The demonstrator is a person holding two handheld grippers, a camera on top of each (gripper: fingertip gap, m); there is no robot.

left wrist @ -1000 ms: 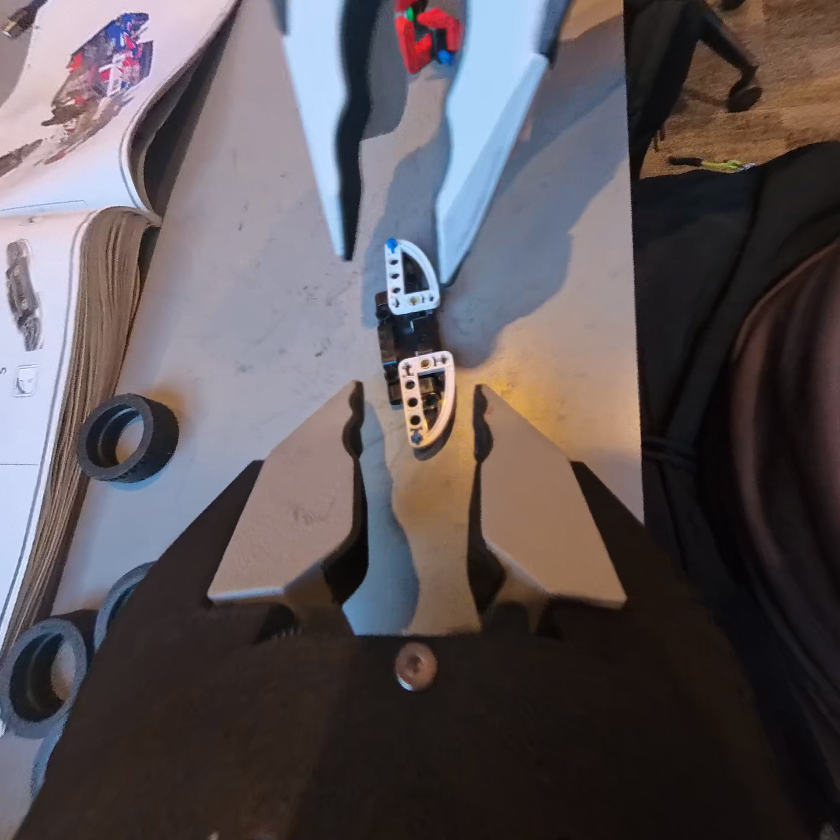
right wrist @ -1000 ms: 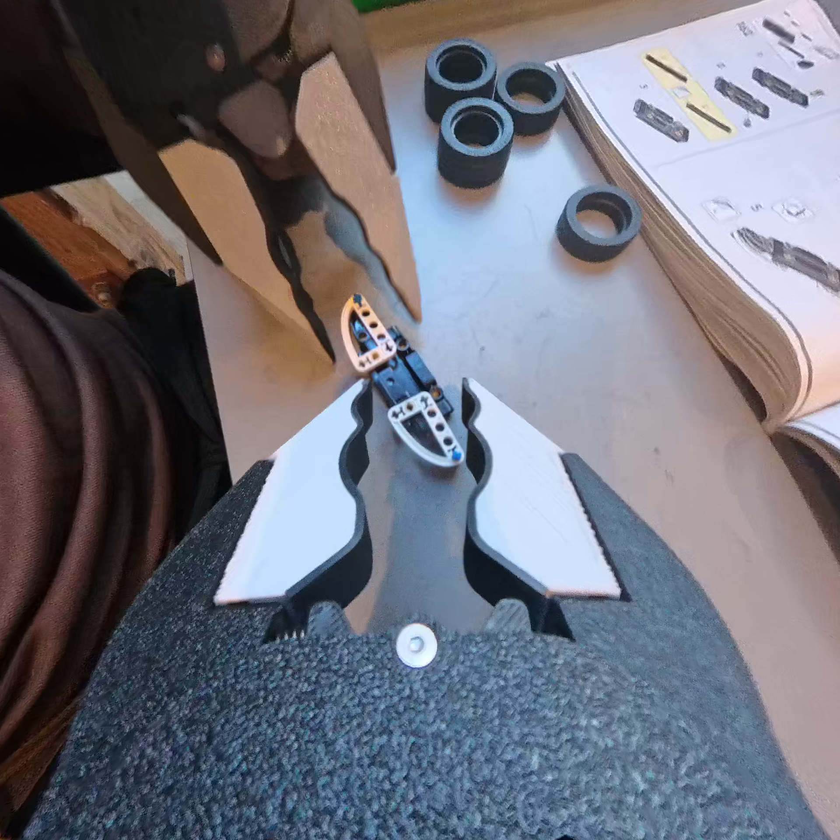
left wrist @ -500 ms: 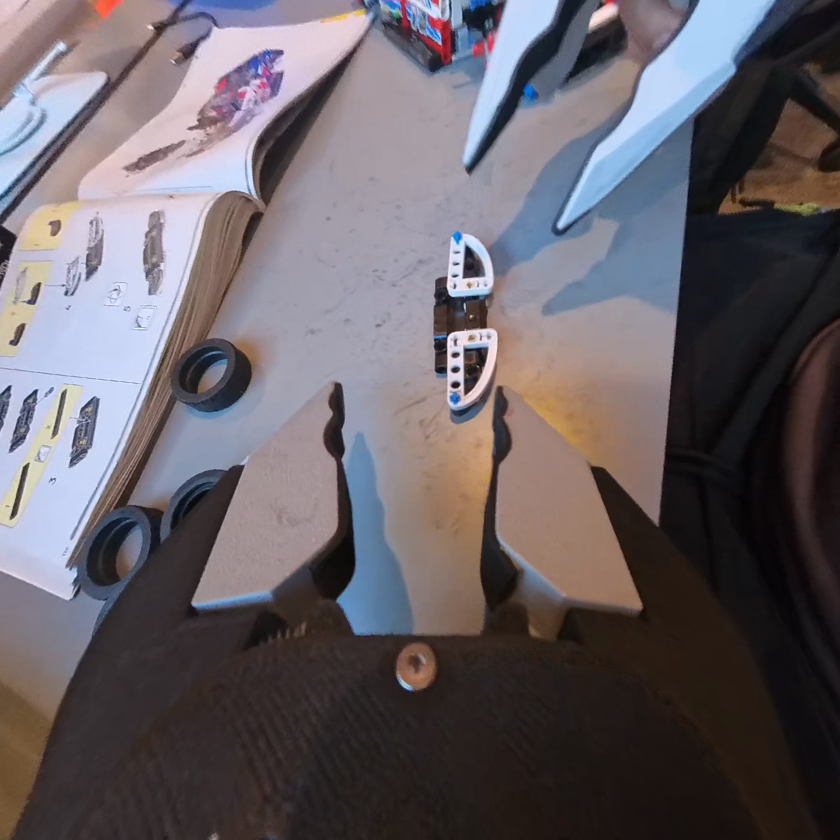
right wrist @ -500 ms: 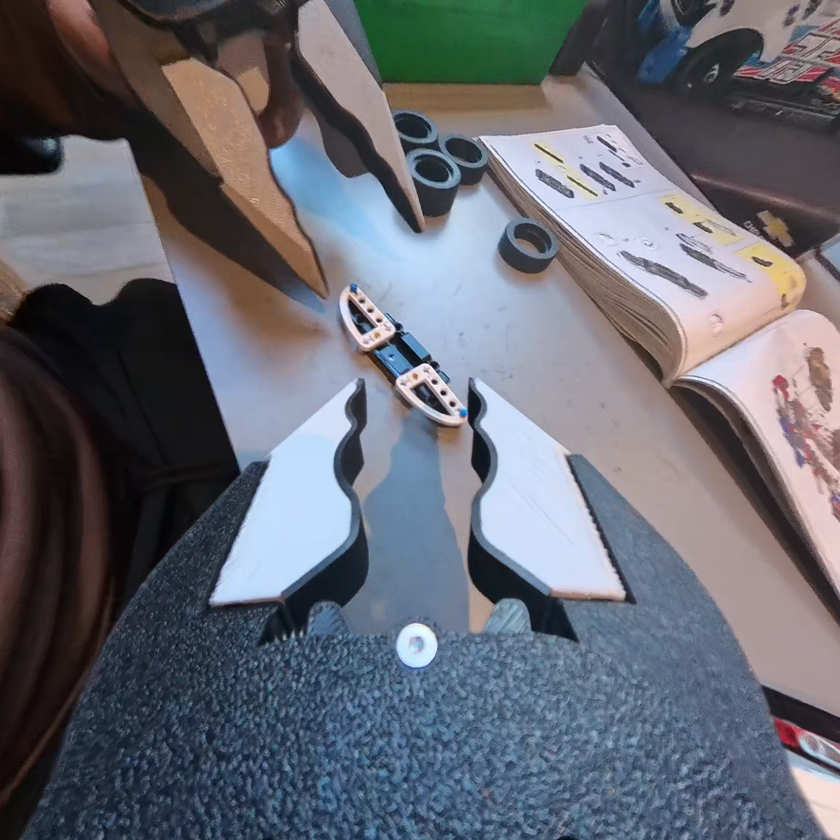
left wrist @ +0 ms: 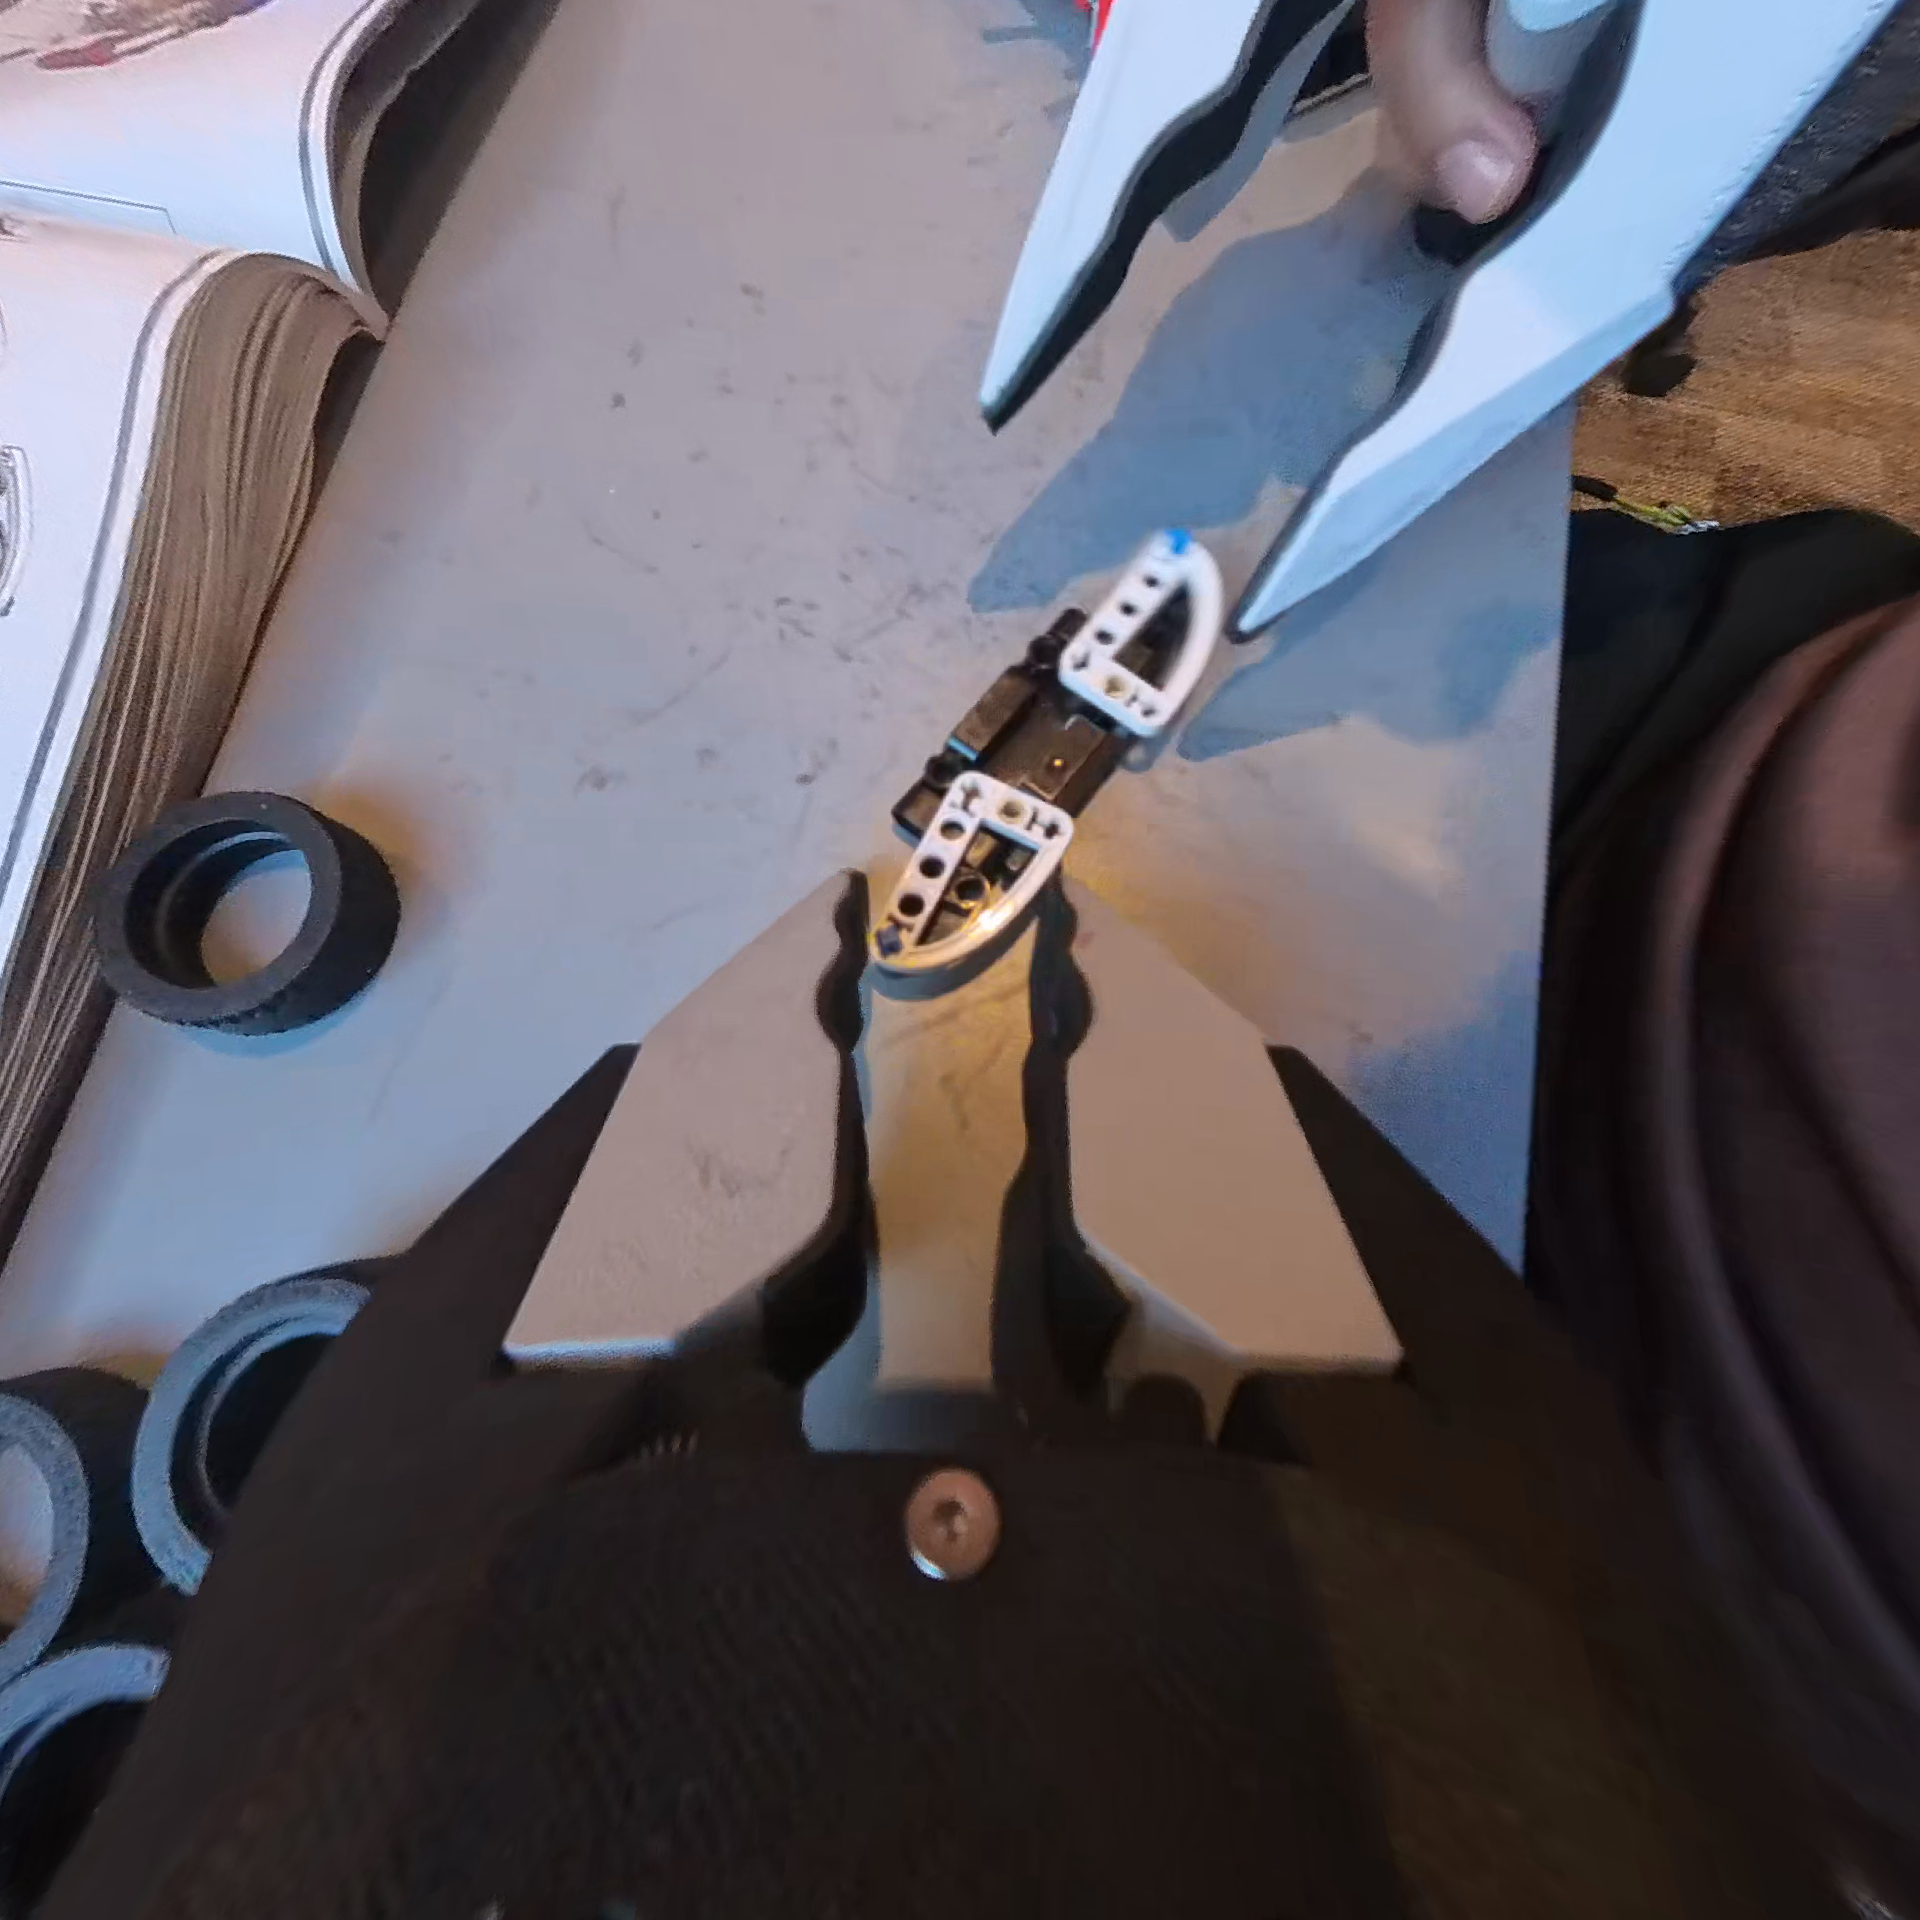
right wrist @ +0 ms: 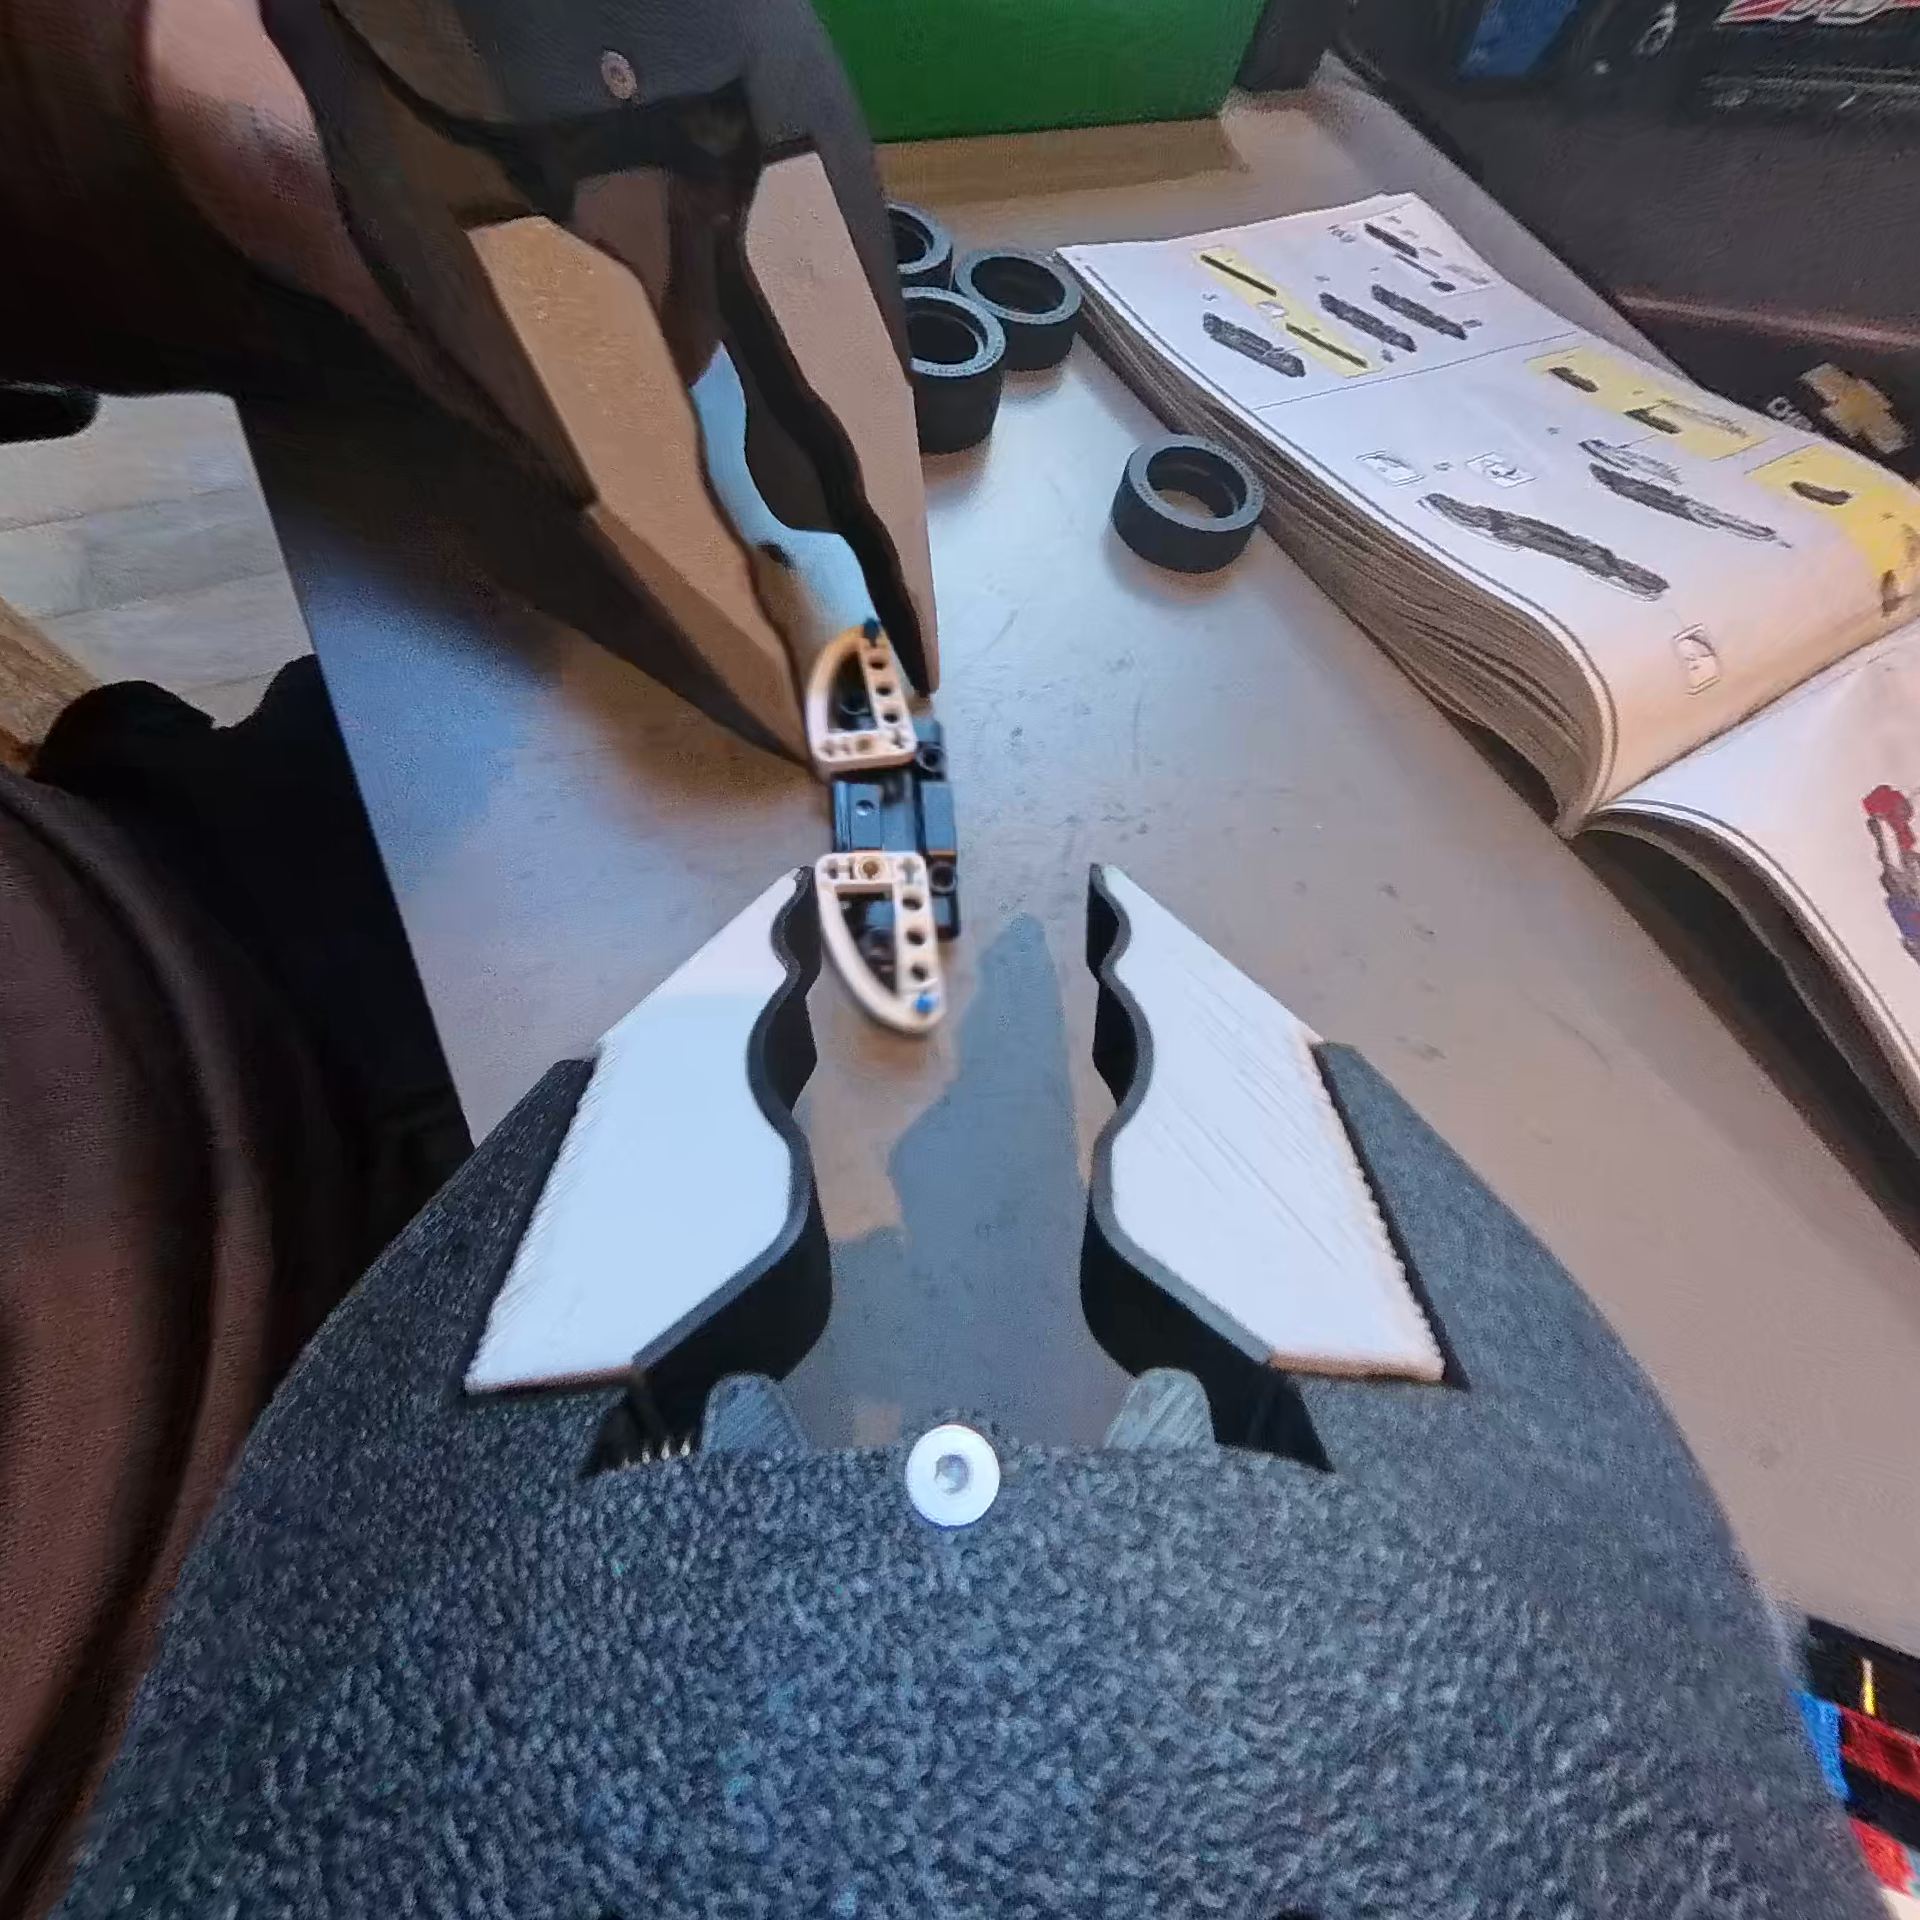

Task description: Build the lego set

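A small lego assembly (left wrist: 1029, 727), a black core with a white curved panel at each end, lies on the grey table (left wrist: 623, 520). My left gripper (left wrist: 945, 909) has its jaws closed in on the near white panel, with both tips against its sides. In the right wrist view the left gripper (right wrist: 868, 717) pinches that far panel of the lego assembly (right wrist: 894, 821). My right gripper (right wrist: 945, 883) is open. The other white panel lies between its tips, close to its left finger. It also shows in the left wrist view (left wrist: 1117, 520), above the far panel.
One black tyre (left wrist: 244, 914) lies alone and several more (right wrist: 966, 322) are grouped by the open instruction book (right wrist: 1455, 468). The table edge (left wrist: 1548, 831) runs close beside the assembly, with a person's dark clothing beyond it. A green box (right wrist: 1039, 52) stands at the far end. One gripper's finger ends stand about 7 centimeters off the other's.
My left gripper moved forward and narrowed onto the near white panel. The assembly turned slightly. My right gripper came in closer, so the other panel now sits between its tips.
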